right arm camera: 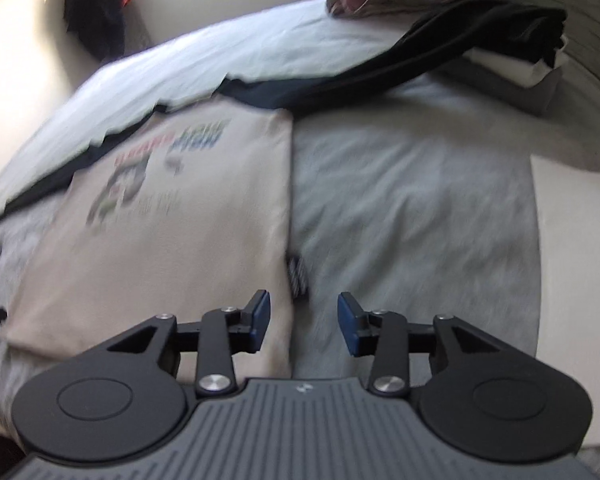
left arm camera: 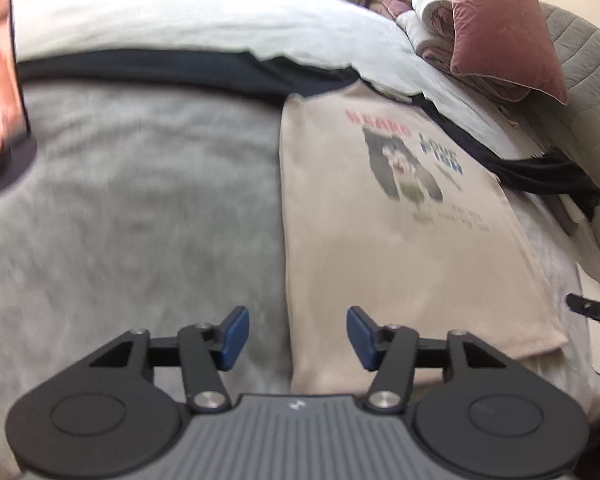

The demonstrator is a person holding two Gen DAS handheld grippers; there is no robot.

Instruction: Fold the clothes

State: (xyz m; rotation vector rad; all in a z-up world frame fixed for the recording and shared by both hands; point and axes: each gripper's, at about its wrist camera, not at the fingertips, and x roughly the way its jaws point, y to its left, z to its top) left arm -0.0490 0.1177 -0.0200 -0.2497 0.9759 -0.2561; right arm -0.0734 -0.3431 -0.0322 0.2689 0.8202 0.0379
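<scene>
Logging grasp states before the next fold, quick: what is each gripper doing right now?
Left gripper: open, holding nothing, over the beige T-shirt edge.
Right gripper: open, holding nothing, over the same shirt's other edge.

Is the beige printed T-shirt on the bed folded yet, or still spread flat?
Partly folded. The beige T-shirt lies as a narrow panel with straight side edges, no sleeves showing, print up. Both grippers, left and right, are open, holding nothing.

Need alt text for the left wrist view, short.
The open left tool hovers over a bed, straddling the left edge of a beige T-shirt with a dog print, folded into a long panel on a grey blanket. A dark garment lies beyond it, and a pink pillow sits at top right.
</scene>
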